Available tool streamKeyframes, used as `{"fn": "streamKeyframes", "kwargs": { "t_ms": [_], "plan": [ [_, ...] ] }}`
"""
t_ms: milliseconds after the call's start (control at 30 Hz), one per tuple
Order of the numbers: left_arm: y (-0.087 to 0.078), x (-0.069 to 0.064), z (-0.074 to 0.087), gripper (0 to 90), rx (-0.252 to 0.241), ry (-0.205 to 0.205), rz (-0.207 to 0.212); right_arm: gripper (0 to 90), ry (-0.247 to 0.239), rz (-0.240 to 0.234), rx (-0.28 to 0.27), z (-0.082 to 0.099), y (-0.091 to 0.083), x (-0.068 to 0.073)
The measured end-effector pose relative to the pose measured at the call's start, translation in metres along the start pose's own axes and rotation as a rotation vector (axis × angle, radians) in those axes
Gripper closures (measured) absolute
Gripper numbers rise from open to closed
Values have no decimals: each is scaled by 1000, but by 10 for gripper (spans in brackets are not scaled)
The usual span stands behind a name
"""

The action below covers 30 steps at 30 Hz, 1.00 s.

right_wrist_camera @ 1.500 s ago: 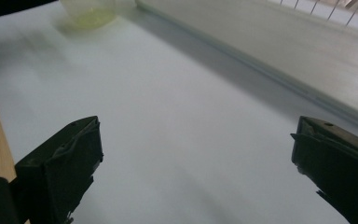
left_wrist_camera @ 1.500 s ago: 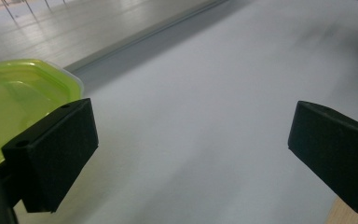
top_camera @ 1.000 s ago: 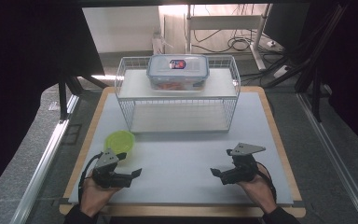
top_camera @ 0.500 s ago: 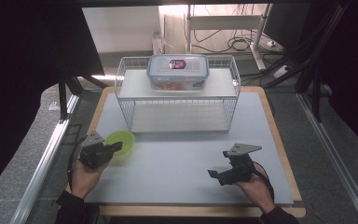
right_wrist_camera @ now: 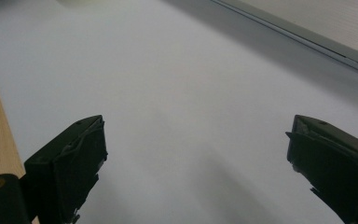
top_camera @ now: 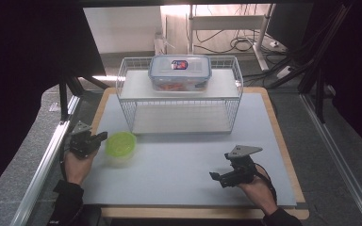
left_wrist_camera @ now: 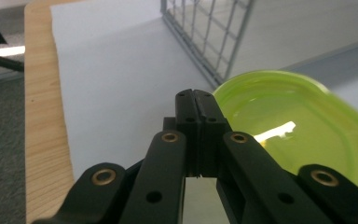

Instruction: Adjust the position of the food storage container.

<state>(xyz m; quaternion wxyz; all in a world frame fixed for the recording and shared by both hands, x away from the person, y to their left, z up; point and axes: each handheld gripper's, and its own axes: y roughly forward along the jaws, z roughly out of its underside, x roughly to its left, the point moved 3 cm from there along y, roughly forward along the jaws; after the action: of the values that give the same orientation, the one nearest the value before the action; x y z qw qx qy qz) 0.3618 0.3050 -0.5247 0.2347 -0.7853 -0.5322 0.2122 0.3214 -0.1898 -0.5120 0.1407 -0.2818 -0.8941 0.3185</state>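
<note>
A small round tub with a lime-green lid (top_camera: 120, 146) sits on the white mat at the front left. My left gripper (top_camera: 100, 137) is level with it on its left side, tips almost at the lid's rim. In the left gripper view the jaws are pressed together with nothing between them (left_wrist_camera: 196, 100), and the green lid (left_wrist_camera: 303, 126) lies just to their right. My right gripper (top_camera: 219, 179) rests low over the mat at the front right. Its jaws stand wide apart (right_wrist_camera: 196, 154) over bare mat.
A white wire rack (top_camera: 179, 101) stands at the back of the mat, and its mesh (left_wrist_camera: 205, 37) is ahead of the left jaws. On top of it sits a clear lidded food box (top_camera: 180, 71). A wooden table edge (left_wrist_camera: 42, 116) borders the mat.
My left gripper has moved from the front of the mat away from the person and to the left, ending beside the green-lidded tub. The right gripper has barely shifted.
</note>
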Motion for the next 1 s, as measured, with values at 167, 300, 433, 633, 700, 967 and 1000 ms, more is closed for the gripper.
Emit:
{"fn": "streamKeyframes", "kwargs": {
  "t_ms": [167,300,433,633,700,967,1000],
  "plan": [
    [8,2,6,897,43,-9,-10,47,1,-1,-1,0,0,1],
    [8,-3,6,898,41,-4,-12,47,-2,1,2,0,0,1],
    [10,-12,6,898,41,-2,8,48,-3,2,7,0,0,0],
    [13,-40,4,898,48,38,57,48,-2,4,9,0,0,0],
    [14,-51,3,898,50,59,74,48,0,5,9,1,0,0],
    [24,-87,-3,898,58,105,142,48,10,4,13,2,1,-1],
    [25,-90,-4,898,59,107,153,48,10,4,13,2,1,-1]
  ]
}}
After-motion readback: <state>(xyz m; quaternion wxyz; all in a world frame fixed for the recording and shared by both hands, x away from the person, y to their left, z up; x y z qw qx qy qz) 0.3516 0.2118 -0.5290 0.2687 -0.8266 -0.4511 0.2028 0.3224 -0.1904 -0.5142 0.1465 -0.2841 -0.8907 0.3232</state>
